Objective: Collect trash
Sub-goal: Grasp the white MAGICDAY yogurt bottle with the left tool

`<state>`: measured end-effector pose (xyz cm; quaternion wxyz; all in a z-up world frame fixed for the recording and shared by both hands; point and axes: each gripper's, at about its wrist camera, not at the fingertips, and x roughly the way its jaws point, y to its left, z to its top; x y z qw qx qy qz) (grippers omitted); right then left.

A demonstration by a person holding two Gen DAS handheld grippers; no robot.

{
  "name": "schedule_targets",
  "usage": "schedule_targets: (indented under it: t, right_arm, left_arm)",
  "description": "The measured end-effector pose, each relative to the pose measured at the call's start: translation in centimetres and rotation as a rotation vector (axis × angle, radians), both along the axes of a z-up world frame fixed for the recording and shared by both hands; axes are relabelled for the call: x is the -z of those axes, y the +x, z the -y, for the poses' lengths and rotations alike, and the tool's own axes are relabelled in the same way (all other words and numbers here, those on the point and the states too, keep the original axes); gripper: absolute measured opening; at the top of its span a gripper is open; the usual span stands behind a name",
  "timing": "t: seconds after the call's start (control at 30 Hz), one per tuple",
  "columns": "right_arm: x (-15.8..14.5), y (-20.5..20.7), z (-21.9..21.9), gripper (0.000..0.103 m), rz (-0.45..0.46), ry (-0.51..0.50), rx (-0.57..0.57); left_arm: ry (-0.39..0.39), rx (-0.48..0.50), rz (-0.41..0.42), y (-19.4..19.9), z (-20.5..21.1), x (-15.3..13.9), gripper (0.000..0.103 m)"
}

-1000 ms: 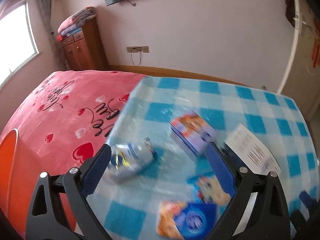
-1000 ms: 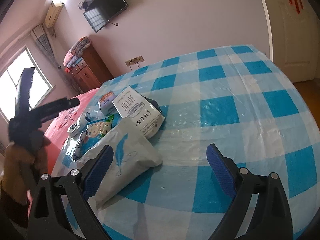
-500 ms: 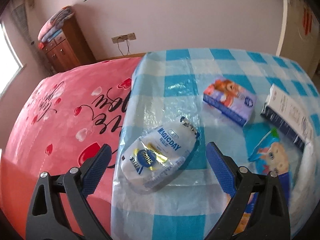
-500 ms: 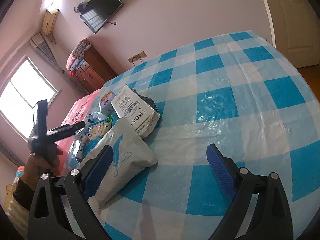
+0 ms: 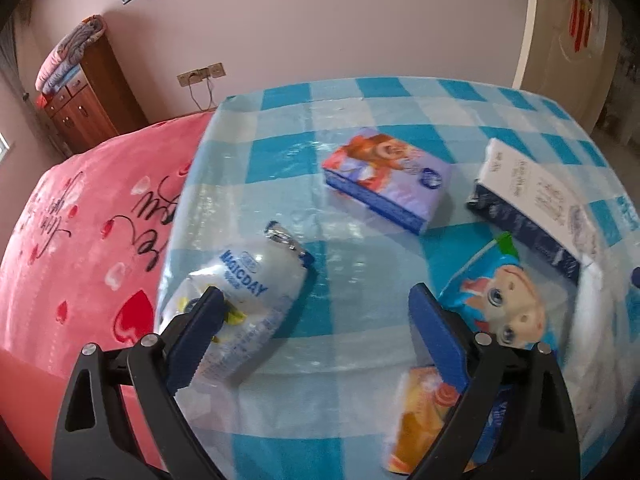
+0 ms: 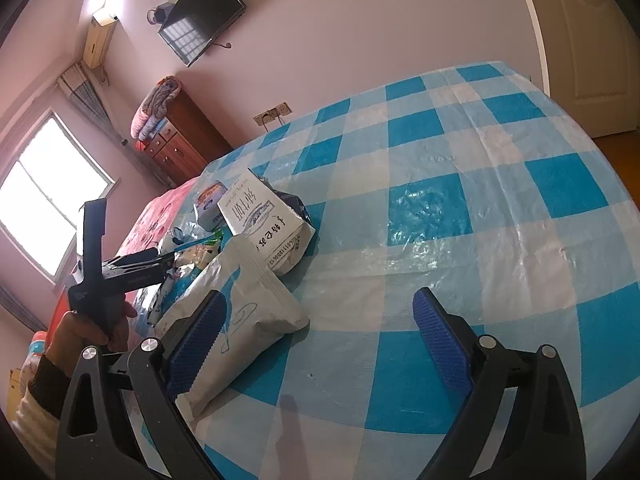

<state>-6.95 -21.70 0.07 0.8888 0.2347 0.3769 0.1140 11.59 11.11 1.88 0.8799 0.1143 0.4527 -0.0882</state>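
Trash lies on a blue-checked plastic cloth (image 5: 352, 264). A white "MAGICDAY" pouch (image 5: 240, 292) lies by the cloth's left edge, just ahead of my open left gripper (image 5: 316, 320), whose left fingertip overlaps it. A purple tissue pack (image 5: 384, 180), a white-and-navy carton (image 5: 532, 200), a blue cartoon snack bag (image 5: 500, 300) and an orange packet (image 5: 424, 420) lie around. My right gripper (image 6: 320, 328) is open and empty, with a white bag with a blue print (image 6: 240, 320) at its left finger. The carton (image 6: 264, 220) sits behind it.
A pink heart-print blanket (image 5: 80, 232) covers the bed left of the cloth. A wooden cabinet (image 5: 80, 100) stands against the far wall. The left hand-held gripper (image 6: 104, 264) shows in the right wrist view. A door (image 6: 592, 40) is at the right.
My left gripper has moved forward and down toward the MAGICDAY pouch, which now reaches its left finger. The right gripper has barely moved.
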Motion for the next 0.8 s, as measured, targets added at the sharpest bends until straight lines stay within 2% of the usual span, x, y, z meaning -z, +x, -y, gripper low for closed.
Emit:
schedule_targets:
  t: [0.33, 0.63, 0.73, 0.8]
  right_arm:
    - [-0.3, -0.1, 0.4, 0.093, 0.009, -0.005, 0.006]
    - [-0.8, -0.5, 1.4, 0.093, 0.019, -0.001, 0.026]
    - [-0.7, -0.6, 1.8, 0.093, 0.014, 0.005, 0.029]
    - [-0.6, -0.6, 1.9, 0.093, 0.006, 0.011, 0.027]
  left_arm:
    - [-0.06, 0.061, 0.003, -3.2, 4.3, 0.0, 0.093]
    - [-0.118, 0.157, -0.001, -7.2, 9.7, -0.1, 0.093]
    - [-0.145, 0.146, -0.001, -8.0, 9.7, -0.7, 0.093]
    - [-0.125, 0.105, 0.027, -8.3, 9.3, -1.2, 0.093]
